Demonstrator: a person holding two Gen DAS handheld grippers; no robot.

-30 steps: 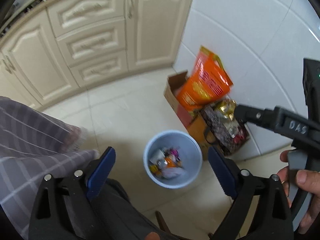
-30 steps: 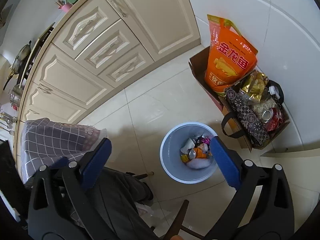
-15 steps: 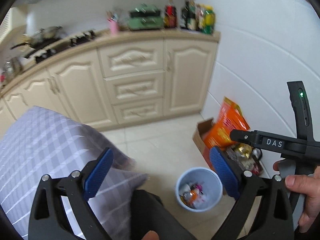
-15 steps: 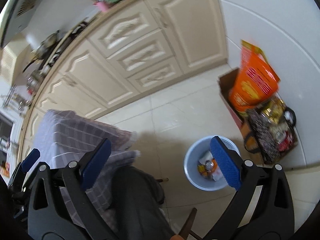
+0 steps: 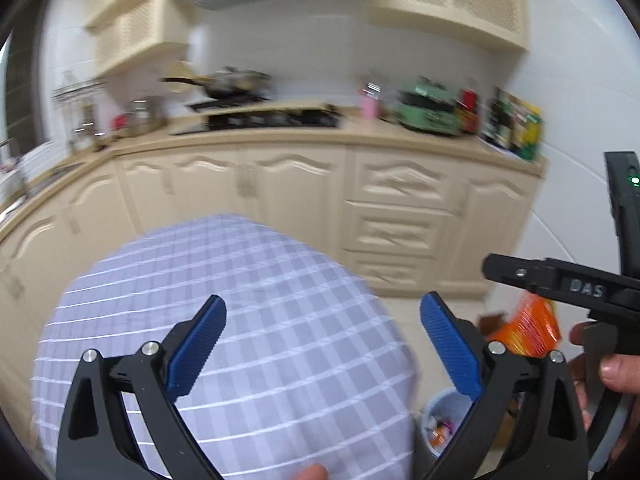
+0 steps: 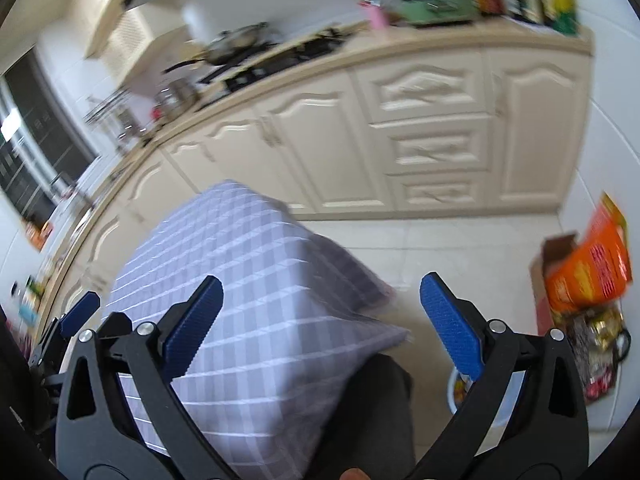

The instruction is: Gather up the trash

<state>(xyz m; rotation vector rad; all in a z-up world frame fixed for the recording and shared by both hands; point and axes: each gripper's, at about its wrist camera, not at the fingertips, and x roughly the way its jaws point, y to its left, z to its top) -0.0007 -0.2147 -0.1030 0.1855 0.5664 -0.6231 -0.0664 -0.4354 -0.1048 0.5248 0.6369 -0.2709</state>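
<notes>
Left wrist view: left gripper (image 5: 322,322) jaws spread wide, empty, over checked tablecloth (image 5: 240,300).
Trash bin (image 5: 440,420): at 5 o'clock, partly behind right finger.
Right gripper (image 6: 320,306): jaws apart, empty; orange bag (image 6: 592,272) at 3 o'clock.

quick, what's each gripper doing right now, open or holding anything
left gripper: open, holding nothing, over the checked cloth.
right gripper: open, holding nothing.

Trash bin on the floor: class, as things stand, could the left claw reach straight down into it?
Probably not: the left claw, open and empty, points over the checked tablecloth; the trash bin sits low, partly behind its finger.
</notes>
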